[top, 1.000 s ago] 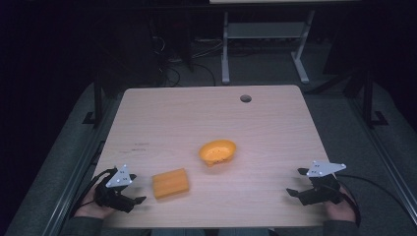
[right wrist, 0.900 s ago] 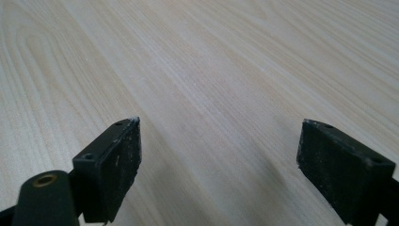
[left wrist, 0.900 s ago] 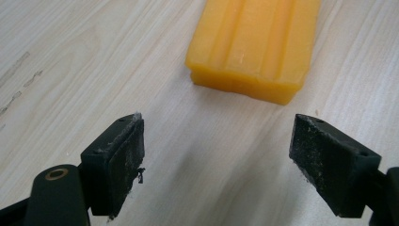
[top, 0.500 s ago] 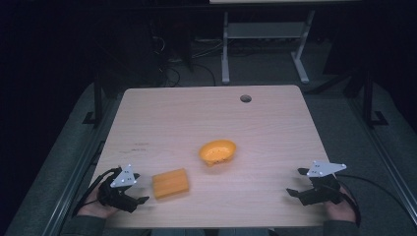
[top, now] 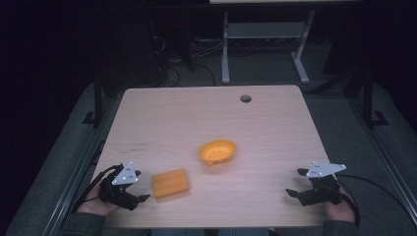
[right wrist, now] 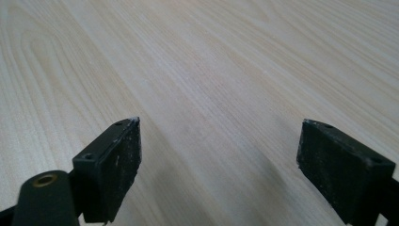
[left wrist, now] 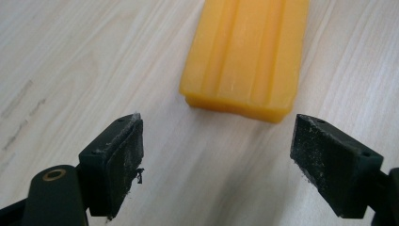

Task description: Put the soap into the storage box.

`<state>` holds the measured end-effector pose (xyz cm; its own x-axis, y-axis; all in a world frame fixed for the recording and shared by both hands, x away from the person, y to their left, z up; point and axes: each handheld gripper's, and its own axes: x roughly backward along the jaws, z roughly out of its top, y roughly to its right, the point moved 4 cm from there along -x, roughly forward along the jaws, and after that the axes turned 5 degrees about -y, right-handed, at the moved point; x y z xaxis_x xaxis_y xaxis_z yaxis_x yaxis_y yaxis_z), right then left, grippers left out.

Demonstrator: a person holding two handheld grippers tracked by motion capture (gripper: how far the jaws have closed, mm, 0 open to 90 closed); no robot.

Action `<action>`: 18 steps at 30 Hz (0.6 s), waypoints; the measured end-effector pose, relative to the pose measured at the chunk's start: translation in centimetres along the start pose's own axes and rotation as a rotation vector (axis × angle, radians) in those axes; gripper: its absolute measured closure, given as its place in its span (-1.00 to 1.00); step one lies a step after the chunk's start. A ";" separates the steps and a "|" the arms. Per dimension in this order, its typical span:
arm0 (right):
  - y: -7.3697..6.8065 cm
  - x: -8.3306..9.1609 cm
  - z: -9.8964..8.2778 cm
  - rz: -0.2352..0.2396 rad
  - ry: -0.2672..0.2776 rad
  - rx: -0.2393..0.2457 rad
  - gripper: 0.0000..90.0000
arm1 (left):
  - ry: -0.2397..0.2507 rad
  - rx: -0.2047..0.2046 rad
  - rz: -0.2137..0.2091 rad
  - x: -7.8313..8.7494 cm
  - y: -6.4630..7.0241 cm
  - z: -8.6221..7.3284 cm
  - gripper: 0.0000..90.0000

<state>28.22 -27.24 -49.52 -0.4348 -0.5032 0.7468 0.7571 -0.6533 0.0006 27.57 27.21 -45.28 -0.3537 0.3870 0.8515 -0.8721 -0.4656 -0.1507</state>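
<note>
Left gripper view cuts the ribbed orange rectangular block [left wrist: 244,54] at its far end on the top edge, both gripper views crop the black jaw bases at the bottom edge, and the high view clips the person's forearms at the near edge.

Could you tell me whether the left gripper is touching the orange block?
Apart: the left gripper view shows bare table between the left gripper and the orange block.

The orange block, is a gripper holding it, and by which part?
Nothing is held. The left gripper is open just short of the orange block, not touching it. The right gripper is open over bare table.
</note>
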 end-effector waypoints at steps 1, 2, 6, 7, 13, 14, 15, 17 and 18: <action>0.0 0.1 0.1 -0.002 0.004 0.003 -0.70 | 0.003 -0.002 0.000 0.0 0.0 0.2 -0.63; 0.0 0.1 0.1 -0.002 0.004 0.003 -0.70 | 0.006 -0.008 0.001 0.1 0.0 0.5 -0.63; -0.1 0.2 0.1 -0.005 0.010 0.007 -0.70 | 0.018 -0.027 -0.006 0.1 0.1 1.4 -0.63; -0.1 0.2 0.1 -0.005 0.010 0.007 -0.70 | 0.017 -0.032 -0.009 0.1 0.2 1.5 -0.63; -0.2 0.3 0.2 -0.006 0.015 0.007 -0.70 | 0.011 -0.052 -0.018 -0.5 0.6 2.5 -0.63; -0.2 0.3 0.2 -0.006 0.015 0.008 -0.70 | 0.011 -0.058 -0.016 -0.6 0.5 2.6 -0.63; -0.2 0.3 0.2 -0.005 0.015 0.008 -0.70 | 0.007 -0.062 -0.023 -0.8 0.6 2.8 -0.63; -0.2 0.3 0.2 -0.003 0.013 0.006 -0.70 | 0.005 -0.069 -0.027 -1.0 0.6 3.1 -0.63; -0.2 0.2 0.2 -0.003 0.013 0.008 -0.70 | 0.006 -0.068 -0.032 -1.1 0.7 3.3 -0.63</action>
<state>28.09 -27.12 -49.21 -0.4432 -0.5092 0.7378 0.7597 -0.6502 0.0077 28.47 23.82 -44.69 -0.3270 0.4057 0.8535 -0.9039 -0.3977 -0.1572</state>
